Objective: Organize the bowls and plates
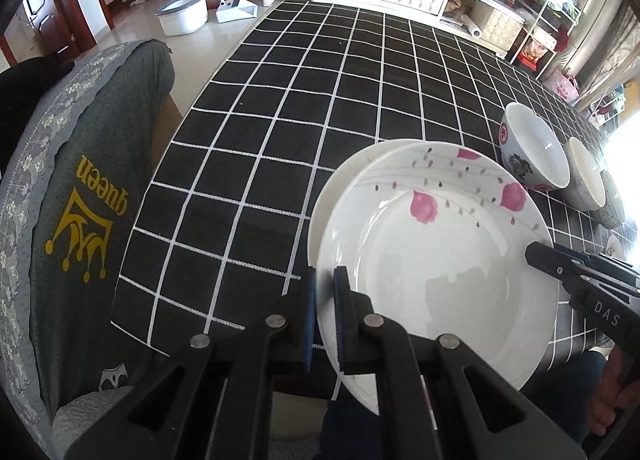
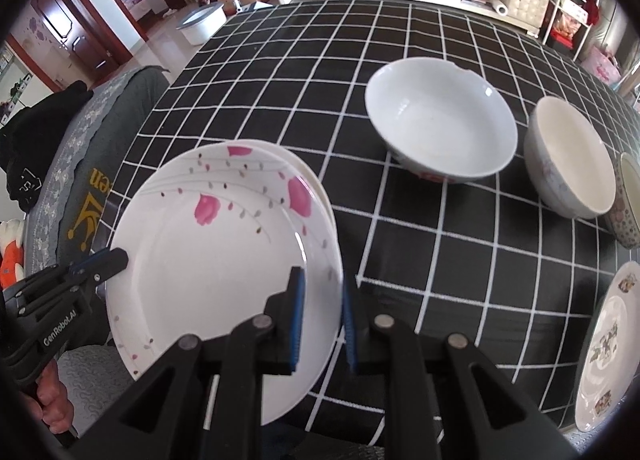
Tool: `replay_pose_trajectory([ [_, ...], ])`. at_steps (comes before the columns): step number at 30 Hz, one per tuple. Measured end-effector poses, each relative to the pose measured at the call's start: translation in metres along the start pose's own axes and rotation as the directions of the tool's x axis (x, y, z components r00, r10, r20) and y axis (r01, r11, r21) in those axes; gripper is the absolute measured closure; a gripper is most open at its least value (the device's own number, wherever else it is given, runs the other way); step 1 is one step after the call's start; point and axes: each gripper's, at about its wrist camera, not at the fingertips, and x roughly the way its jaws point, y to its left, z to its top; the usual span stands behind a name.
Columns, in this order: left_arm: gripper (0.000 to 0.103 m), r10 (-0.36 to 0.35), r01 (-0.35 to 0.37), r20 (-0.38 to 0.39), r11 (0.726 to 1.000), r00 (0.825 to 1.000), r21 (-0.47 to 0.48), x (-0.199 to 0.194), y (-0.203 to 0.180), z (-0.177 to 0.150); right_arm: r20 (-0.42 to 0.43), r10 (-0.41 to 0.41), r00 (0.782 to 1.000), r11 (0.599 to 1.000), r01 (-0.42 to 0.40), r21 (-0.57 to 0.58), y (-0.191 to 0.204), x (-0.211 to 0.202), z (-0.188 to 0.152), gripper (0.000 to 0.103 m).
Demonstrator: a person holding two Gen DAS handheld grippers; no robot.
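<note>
The left gripper (image 1: 325,316) is angled steeply downward, its jaws clamped on a rim at 9 o'clock. The right gripper (image 2: 323,320) is tilted likewise, pinched at 3 o'clock.

We see our left gripper (image 1: 325,316) clamped on the near-left rim of the pink-flowered plate (image 1: 436,272), which overlaps a plain white plate (image 1: 344,179) beneath. Our right gripper (image 1: 538,254) grips its right rim. Three bowls (image 1: 532,151) line the checked desk (image 1: 300,119) far right.
</note>
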Motion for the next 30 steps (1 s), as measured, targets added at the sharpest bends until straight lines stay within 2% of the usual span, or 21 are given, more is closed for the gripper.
replay_pose_trajectory([
  [20,0.096,0.016,-0.016,-0.015,1.0,1.0,0.014,0.026,0.003,0.021,-0.031,-0.005,0.999,1.0,0.005,0.006,0.001,0.019,0.008,0.082],
  [30,0.095,0.022,-0.022,-0.016,1.0,1.0,0.014,0.021,0.003,0.021,-0.025,0.003,1.0,1.0,-0.003,-0.006,-0.001,0.016,0.005,0.081],
])
